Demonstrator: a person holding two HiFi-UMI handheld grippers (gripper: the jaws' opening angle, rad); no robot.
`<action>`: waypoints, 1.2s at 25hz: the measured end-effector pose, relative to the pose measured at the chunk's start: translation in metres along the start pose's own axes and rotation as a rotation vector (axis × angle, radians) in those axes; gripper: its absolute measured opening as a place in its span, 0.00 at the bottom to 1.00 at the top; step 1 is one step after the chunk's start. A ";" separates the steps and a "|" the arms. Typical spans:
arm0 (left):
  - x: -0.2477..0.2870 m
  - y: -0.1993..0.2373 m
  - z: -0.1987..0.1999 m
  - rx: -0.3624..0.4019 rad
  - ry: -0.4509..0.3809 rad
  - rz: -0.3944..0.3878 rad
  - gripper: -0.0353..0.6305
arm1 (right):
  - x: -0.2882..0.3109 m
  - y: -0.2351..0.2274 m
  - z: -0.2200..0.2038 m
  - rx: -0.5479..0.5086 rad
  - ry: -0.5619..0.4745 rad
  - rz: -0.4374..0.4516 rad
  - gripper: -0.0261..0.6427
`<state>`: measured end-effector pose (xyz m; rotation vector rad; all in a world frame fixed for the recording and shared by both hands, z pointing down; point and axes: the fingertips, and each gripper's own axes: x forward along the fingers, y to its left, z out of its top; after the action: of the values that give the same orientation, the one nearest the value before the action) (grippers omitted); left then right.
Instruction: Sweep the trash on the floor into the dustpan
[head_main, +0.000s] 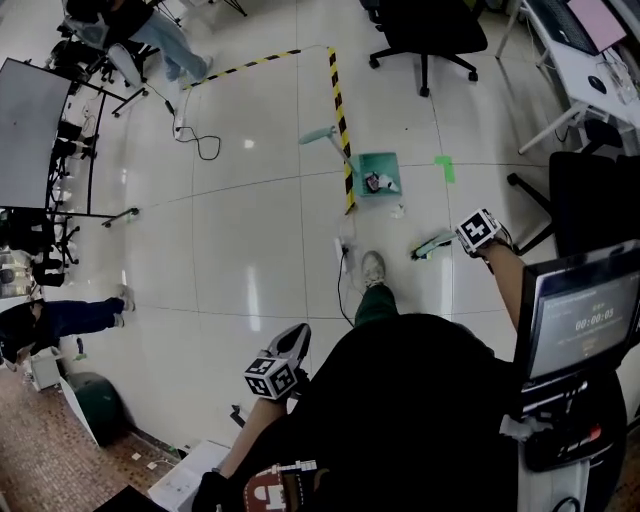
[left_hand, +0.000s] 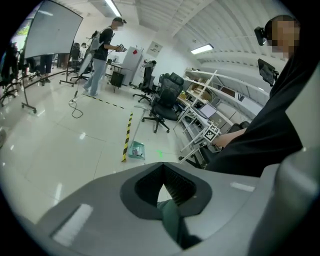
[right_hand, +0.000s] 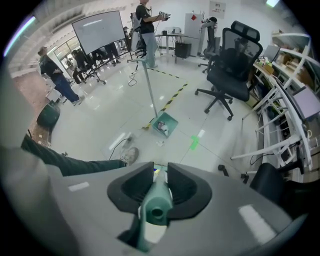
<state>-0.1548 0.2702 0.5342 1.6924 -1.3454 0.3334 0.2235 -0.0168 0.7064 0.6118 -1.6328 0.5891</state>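
A teal dustpan (head_main: 380, 170) lies on the floor beside the striped tape, with scraps inside and its long handle (head_main: 322, 134) standing up. It also shows in the left gripper view (left_hand: 136, 149) and the right gripper view (right_hand: 165, 123). A small white piece of trash (head_main: 397, 211) (right_hand: 160, 143) lies on the tiles just in front of the pan. My right gripper (head_main: 447, 240) (right_hand: 160, 172) is shut on the teal broom handle (right_hand: 154, 200), held over the floor to the right of my shoe (head_main: 373, 267). My left gripper (head_main: 297, 335) (left_hand: 162, 172) hangs near my body, shut with nothing in it.
Yellow-black tape (head_main: 340, 110) runs past the dustpan. A white power strip (head_main: 342, 250) with a cable lies by my foot. Office chairs (head_main: 425, 30) and desks (head_main: 585, 70) stand at the far right. A whiteboard (head_main: 30, 130) and other people are at the left.
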 end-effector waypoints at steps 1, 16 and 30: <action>0.010 0.009 0.018 0.006 0.008 -0.016 0.06 | 0.003 -0.003 0.016 0.013 -0.012 0.005 0.16; 0.067 0.084 0.110 0.015 0.112 -0.120 0.06 | -0.018 0.002 0.095 -0.110 0.086 0.040 0.12; 0.091 0.011 0.085 0.084 0.166 -0.211 0.06 | -0.048 0.007 -0.014 0.008 0.091 0.098 0.12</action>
<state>-0.1578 0.1473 0.5554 1.8157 -1.0348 0.4027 0.2352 0.0012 0.6608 0.5058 -1.5821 0.6855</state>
